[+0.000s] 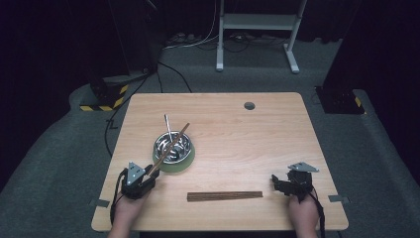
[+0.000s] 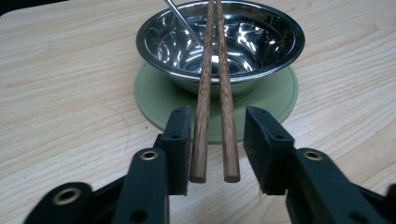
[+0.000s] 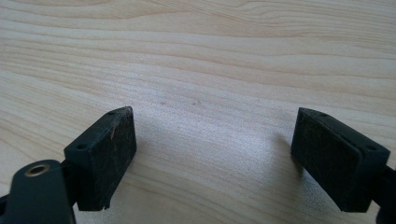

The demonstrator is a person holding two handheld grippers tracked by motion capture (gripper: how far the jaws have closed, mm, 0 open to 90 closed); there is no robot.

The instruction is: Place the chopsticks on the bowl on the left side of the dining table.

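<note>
I see the pair of chopsticks (image 2: pixel 214 88) running lengthwise straight away from my left gripper (image 2: pixel 217 140), near ends between its fingers (image 2: pixel 180 140), far ends propped across the bowl (image 2: pixel 261 44) rim. They are slim, round, brown wooden rods lying side by side. The left finger seems to touch one stick; the other finger stands off, so nothing is clamped. Beyond the fingers, the shiny steel bowl sits on a round green mat (image 2: pixel 280 93) on the pale wood-grain desk (image 2: pixel 60 93). My right gripper (image 3: pixel 212 154) hangs released, fingers wide.
</note>
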